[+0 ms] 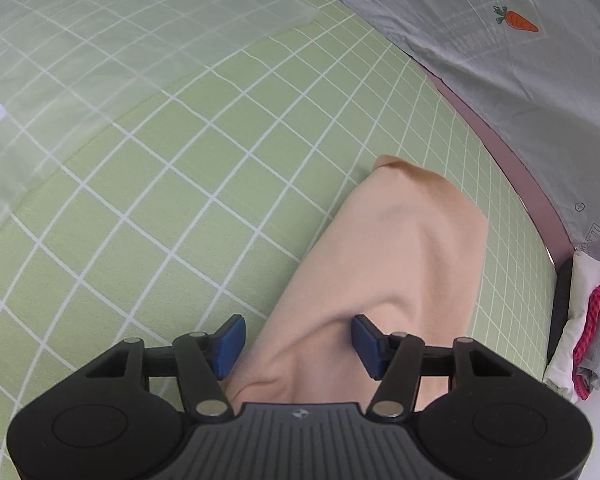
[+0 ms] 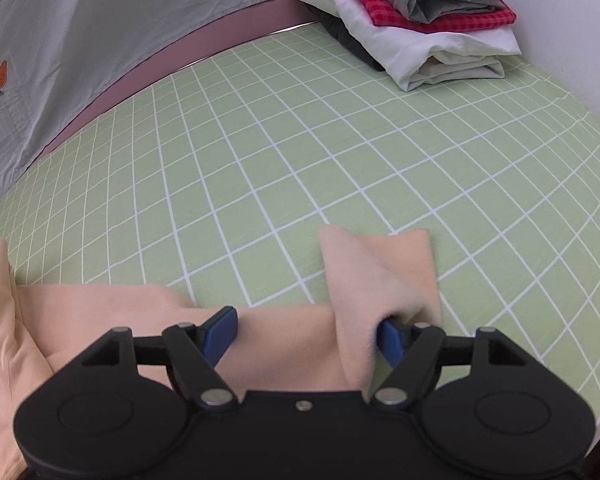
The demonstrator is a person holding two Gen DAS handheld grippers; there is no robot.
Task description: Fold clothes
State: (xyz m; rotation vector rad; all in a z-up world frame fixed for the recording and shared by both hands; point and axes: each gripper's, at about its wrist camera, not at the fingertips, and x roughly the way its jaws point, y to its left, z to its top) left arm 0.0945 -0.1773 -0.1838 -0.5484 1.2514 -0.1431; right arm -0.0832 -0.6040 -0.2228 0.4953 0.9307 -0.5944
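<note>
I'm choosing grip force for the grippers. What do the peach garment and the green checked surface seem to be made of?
The peach garment looks like a soft matte knit, perhaps fleece or brushed jersey: its edges are fuzzy and it falls in rounded folds. The green checked surface looks like a smooth printed cotton-type sheet, flat with a faint sheen; the exact fibre of either cannot be told.

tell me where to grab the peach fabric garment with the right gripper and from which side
Grip the raised corner flap of the peach fabric garment, the part standing up off the green grid-patterned mat. It already sits between the open pads of the right gripper, draped over the right pad. Come from the near edge, fingers pointing forward, and close on the doubled fold, probably the firmest hold.
</note>
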